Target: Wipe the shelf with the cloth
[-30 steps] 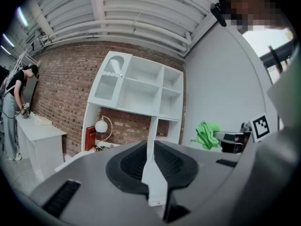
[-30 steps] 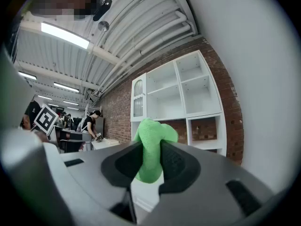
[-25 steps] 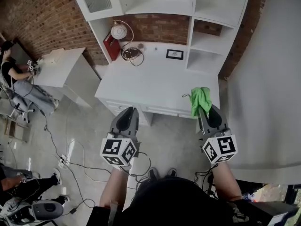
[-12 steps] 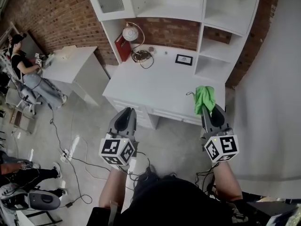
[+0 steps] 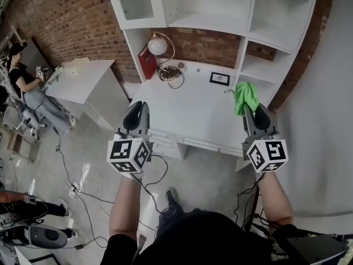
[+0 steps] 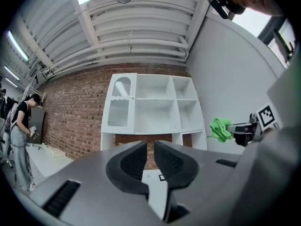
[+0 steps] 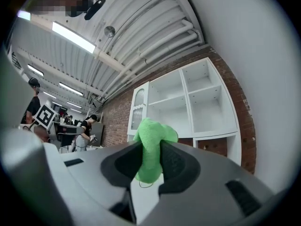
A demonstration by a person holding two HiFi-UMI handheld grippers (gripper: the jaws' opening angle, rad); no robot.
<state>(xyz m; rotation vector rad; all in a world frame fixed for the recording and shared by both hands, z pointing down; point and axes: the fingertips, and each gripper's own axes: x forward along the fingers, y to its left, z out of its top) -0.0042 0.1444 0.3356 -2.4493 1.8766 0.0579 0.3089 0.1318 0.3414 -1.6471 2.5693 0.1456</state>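
Note:
A tall white shelf unit (image 5: pixel 209 15) stands over a white desk (image 5: pixel 193 112) against a brick wall. It also shows ahead in the left gripper view as the shelf unit (image 6: pixel 150 105) and in the right gripper view as the shelf unit (image 7: pixel 188 102). My right gripper (image 5: pixel 251 110) is shut on a bright green cloth (image 5: pixel 246 95), held over the desk's right end below the small right-hand shelves. The cloth (image 7: pixel 153 131) bulges up out of the right gripper (image 7: pixel 150 147). My left gripper (image 5: pixel 139 105) hangs over the desk's left front corner. The left gripper (image 6: pixel 150 145) is shut and holds nothing.
At the back of the desk are a red book (image 5: pixel 145 62), a round globe lamp (image 5: pixel 156 46), a coil of cable (image 5: pixel 172 73) and a small framed picture (image 5: pixel 219 78). A person (image 5: pixel 22 87) sits at another white desk on the left. Cables trail over the floor (image 5: pixel 83 175).
Both grippers have moved forward and up toward the shelf unit. The cloth, still held, now sits near the lower right shelves. The left gripper has come over the desk's corner.

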